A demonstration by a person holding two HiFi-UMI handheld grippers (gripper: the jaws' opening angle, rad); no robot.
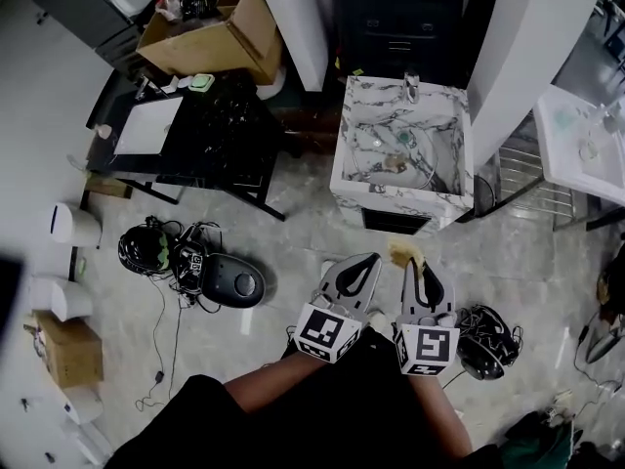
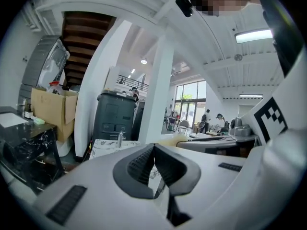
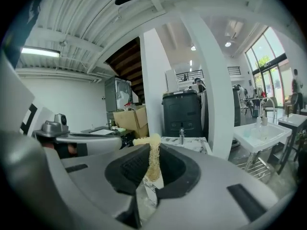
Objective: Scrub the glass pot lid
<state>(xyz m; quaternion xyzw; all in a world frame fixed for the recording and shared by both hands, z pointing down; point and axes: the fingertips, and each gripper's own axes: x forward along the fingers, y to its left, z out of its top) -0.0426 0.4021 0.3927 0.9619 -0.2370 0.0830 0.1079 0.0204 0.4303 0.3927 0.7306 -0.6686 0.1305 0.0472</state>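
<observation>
Facing one marble sink, the right tool grips one yellow scrub pad; the left tool is clenched empty.

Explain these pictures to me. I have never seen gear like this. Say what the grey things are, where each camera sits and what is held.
No robot here: a person holds a two-jaw gripper in each hand. The head view looks down from a camera on the person's head at the left gripper, the right gripper and a marble-patterned sink ahead. Small things lie in its basin, too small to name. The other two views come from cameras riding on the grippers, looking along their jaws. The left gripper's jaws are closed on nothing. The right gripper's jaws pinch a yellowish scrub pad.
</observation>
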